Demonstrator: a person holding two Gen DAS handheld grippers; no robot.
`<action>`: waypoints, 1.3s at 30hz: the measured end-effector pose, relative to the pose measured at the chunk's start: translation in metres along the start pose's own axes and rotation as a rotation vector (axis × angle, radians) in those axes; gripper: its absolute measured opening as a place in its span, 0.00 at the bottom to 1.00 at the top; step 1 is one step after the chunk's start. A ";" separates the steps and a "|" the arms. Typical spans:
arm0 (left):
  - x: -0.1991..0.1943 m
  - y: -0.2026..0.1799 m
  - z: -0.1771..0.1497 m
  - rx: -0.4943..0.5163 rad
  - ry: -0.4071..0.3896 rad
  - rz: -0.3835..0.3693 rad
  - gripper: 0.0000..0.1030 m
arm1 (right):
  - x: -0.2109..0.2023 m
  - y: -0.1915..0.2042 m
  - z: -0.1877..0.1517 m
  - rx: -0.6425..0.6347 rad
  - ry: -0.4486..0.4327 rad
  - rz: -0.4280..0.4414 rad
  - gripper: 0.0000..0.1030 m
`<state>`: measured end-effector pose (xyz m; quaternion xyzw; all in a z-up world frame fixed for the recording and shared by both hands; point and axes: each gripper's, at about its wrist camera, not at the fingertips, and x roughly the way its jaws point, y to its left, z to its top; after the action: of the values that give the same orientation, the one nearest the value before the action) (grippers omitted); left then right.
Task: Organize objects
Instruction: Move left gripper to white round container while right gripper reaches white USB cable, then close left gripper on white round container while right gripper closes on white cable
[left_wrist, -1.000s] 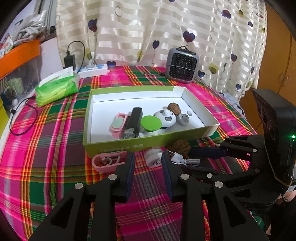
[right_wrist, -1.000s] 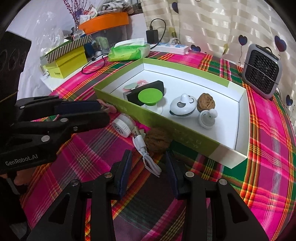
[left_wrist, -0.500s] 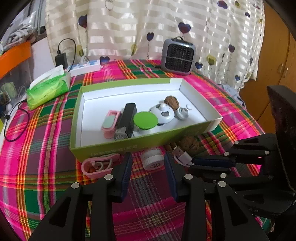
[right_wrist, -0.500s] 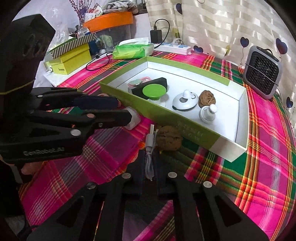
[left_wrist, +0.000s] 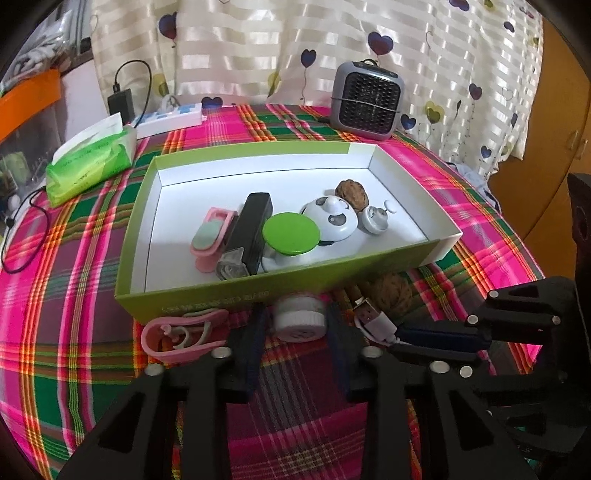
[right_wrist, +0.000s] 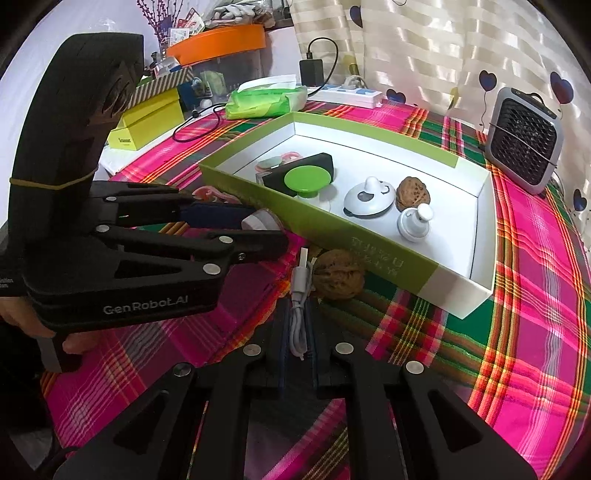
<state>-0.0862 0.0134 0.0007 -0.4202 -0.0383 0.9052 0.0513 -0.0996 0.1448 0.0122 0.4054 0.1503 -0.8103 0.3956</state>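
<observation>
In front of the green box (left_wrist: 207, 299), white cable (right_wrist: 299, 325) clamped in right tongs (right_wrist: 297, 332), left tongs (left_wrist: 295, 325) closing around white round case (left_wrist: 301, 321).

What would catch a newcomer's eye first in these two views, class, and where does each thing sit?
The bright pink plaid tablecloth fills both views, with the green-edged white box at its centre holding small items. Just outside the box's near wall, the right hand-held gripper is shut on a white USB cable beside a walnut, while the left hand-held gripper is closing around a white round case.
</observation>
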 end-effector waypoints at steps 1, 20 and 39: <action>-0.001 0.000 -0.001 -0.002 -0.001 -0.003 0.25 | 0.000 0.000 0.000 -0.001 0.000 -0.002 0.09; -0.013 0.010 -0.011 -0.040 -0.019 -0.027 0.24 | 0.011 0.013 0.013 -0.013 0.010 -0.054 0.14; -0.023 0.011 -0.014 -0.038 -0.041 -0.018 0.24 | -0.002 0.014 0.006 0.001 -0.030 -0.049 0.08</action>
<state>-0.0610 0.0004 0.0080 -0.4020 -0.0604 0.9123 0.0504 -0.0917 0.1328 0.0186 0.3898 0.1537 -0.8257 0.3777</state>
